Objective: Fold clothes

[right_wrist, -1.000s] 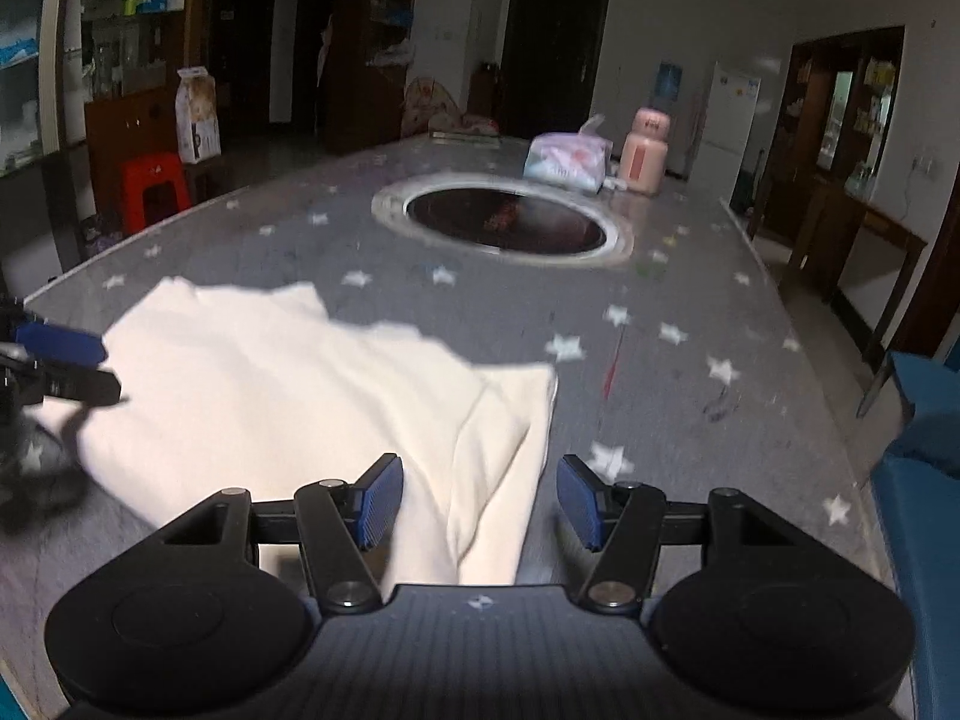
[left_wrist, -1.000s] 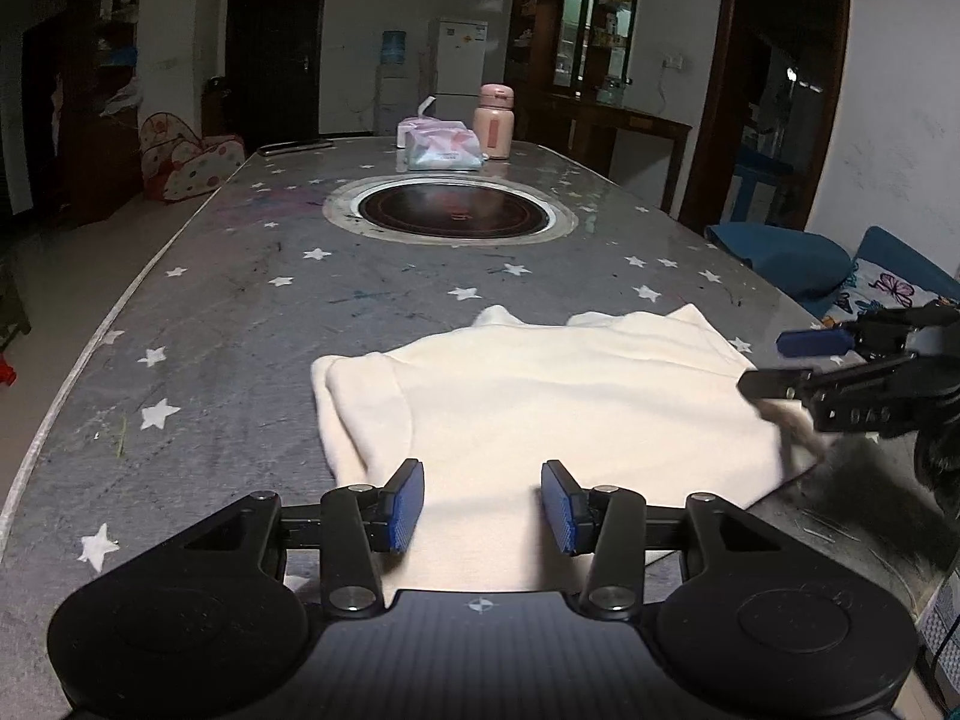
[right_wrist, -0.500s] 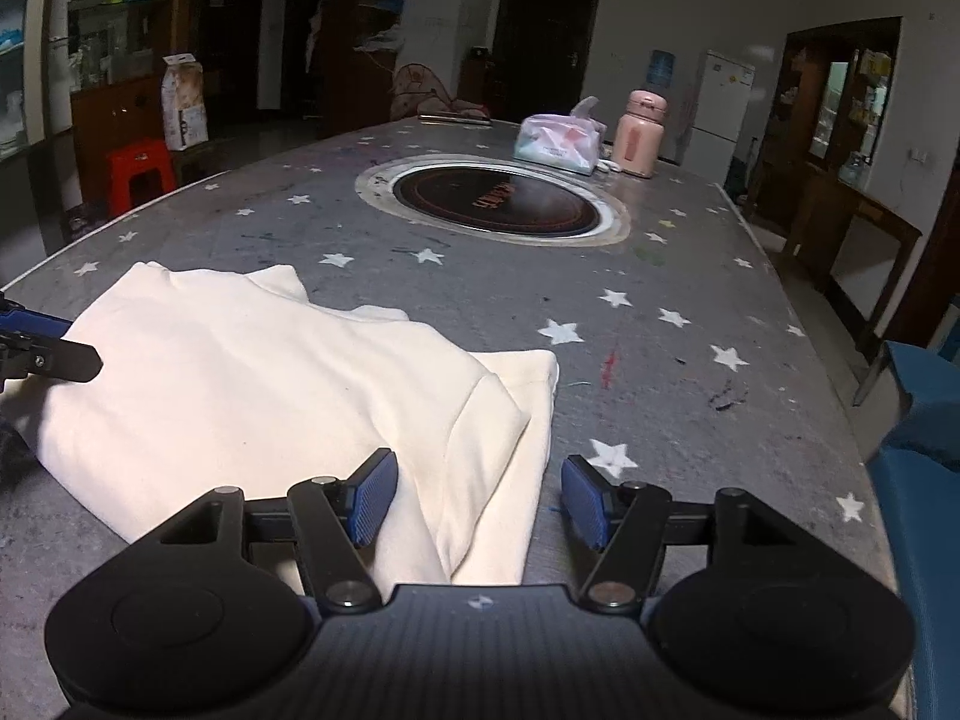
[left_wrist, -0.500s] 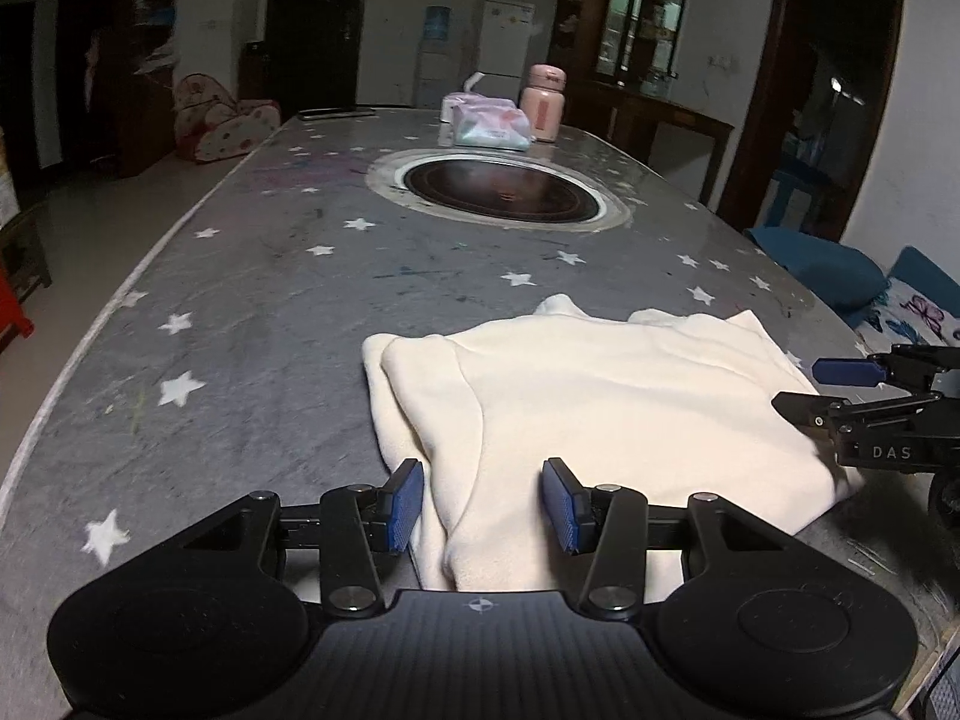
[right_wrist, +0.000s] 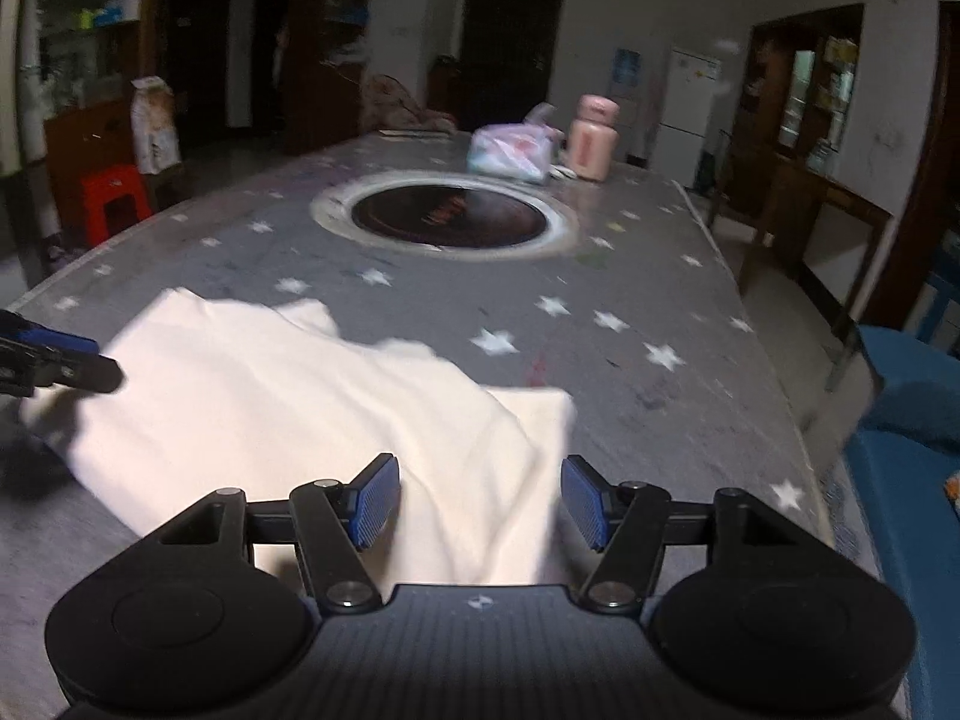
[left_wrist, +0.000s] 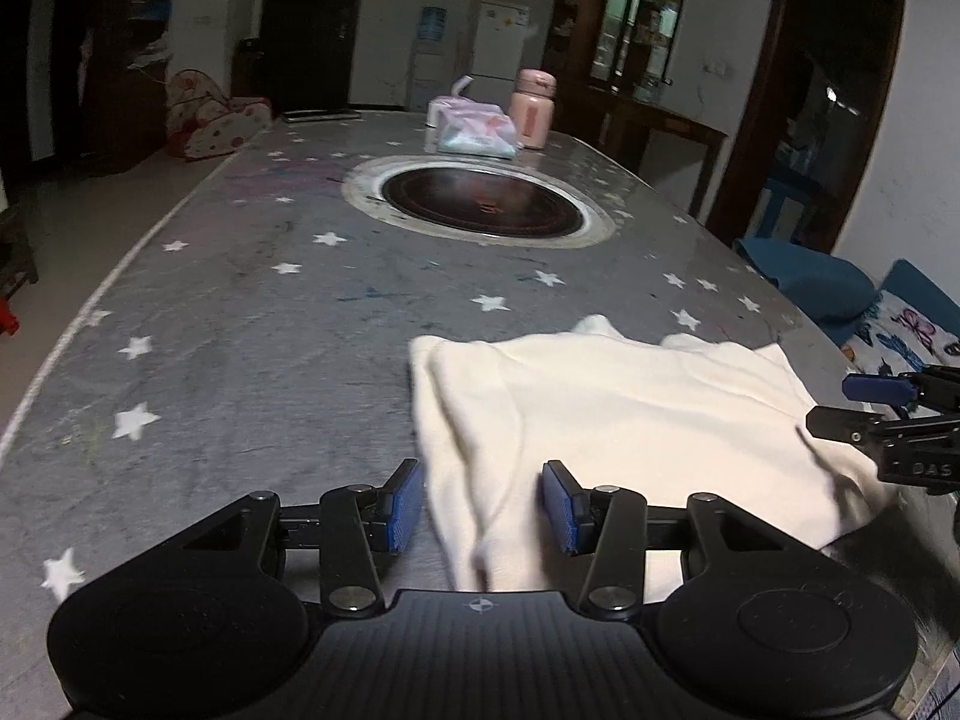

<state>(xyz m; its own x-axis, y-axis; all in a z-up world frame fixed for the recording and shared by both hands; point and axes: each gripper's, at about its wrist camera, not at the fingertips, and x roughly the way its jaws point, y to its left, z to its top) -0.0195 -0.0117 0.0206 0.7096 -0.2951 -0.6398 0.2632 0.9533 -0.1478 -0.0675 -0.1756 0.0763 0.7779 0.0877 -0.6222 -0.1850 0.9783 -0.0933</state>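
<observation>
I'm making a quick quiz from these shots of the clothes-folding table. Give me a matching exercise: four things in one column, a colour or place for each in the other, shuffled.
Things:
1. garment
2. bottle
3. round cooktop
4. stool

Descriptions:
A. red, on the floor beside the table
B. cream, at the near end of the table
C. pink, at the far end of the table
D. dark, set into the table's middle

Pairs: 1-B, 2-C, 3-D, 4-A

A pink bottle (left_wrist: 533, 109) stands beside a tissue pack (left_wrist: 477, 131) behind the table's round cooktop (left_wrist: 482, 209).
</observation>
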